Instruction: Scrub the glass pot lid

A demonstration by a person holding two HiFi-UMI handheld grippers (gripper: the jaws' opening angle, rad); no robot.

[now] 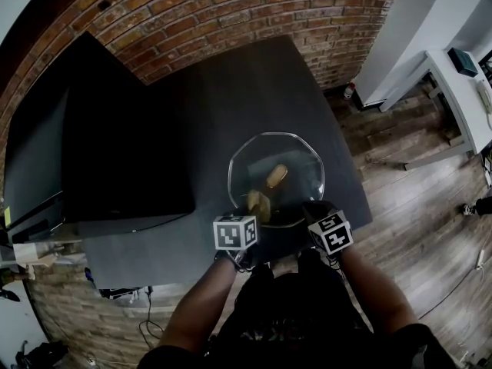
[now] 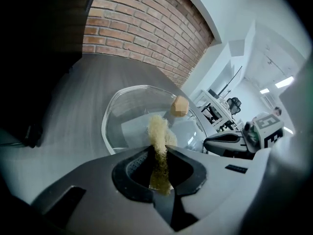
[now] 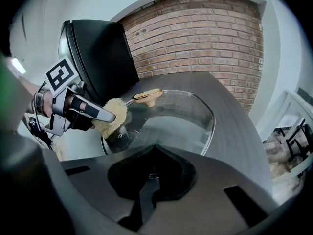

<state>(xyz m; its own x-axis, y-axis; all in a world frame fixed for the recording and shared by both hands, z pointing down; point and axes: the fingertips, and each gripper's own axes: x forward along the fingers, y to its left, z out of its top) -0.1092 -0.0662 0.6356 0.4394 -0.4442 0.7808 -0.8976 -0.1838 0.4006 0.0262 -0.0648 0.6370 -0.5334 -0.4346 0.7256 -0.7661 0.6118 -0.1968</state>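
The glass pot lid (image 1: 296, 160) with a wooden knob (image 1: 277, 175) lies tilted over the dark table (image 1: 254, 83), right in front of me. My left gripper (image 1: 251, 212) is shut on a yellowish scrubber (image 1: 260, 203), which presses on the lid's near side beside the knob. In the left gripper view the scrubber (image 2: 157, 133) sticks out of the jaws onto the glass lid (image 2: 127, 114). My right gripper (image 1: 315, 211) is at the lid's near right rim and looks shut on it. The right gripper view shows the lid (image 3: 181, 119), the scrubber (image 3: 116, 115) and the left gripper (image 3: 105, 116).
A big black box (image 1: 115, 152) stands on the table's left half, close to the lid. A brick wall (image 1: 231, 6) runs behind the table. The table's right edge drops to a wooden floor (image 1: 415, 198). A white desk (image 1: 461, 91) stands farther right.
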